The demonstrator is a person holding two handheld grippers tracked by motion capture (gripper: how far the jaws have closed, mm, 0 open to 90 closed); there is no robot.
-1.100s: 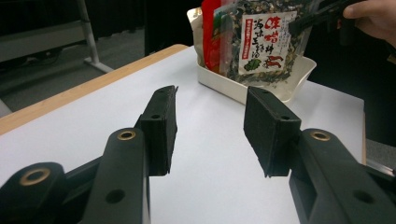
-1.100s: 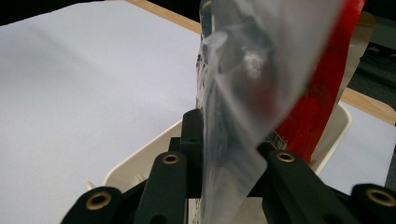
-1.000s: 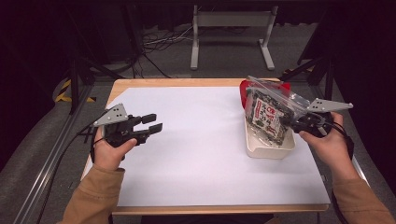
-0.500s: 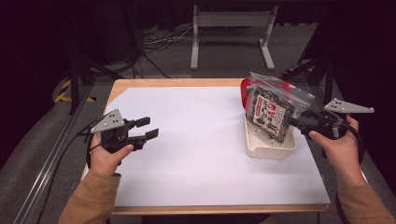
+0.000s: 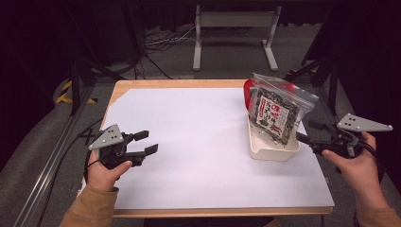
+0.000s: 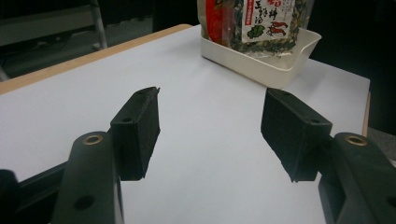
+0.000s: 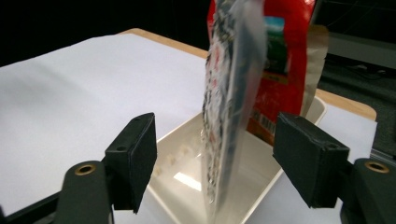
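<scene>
Standing in the white tray (image 5: 269, 150), the clear snack bag (image 5: 275, 112) is free; the right hand-held gripper (image 5: 313, 141) beside the tray has just been opening, released, and the left hand-held gripper (image 5: 147, 143), well away, is also released.

In the right gripper view the clear bag (image 7: 231, 107) is blurred, its print unreadable, and its top runs off the upper edge. The red packet (image 5: 248, 94) stands mostly hidden behind it in the tray (image 5: 265, 150) at the high view's right.

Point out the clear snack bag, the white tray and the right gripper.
clear snack bag (image 5: 275, 113), high view, printed front.
white tray (image 5: 274, 153), high view, near rim.
right gripper (image 5: 307, 132), high view, between its open jaw tips.
</scene>
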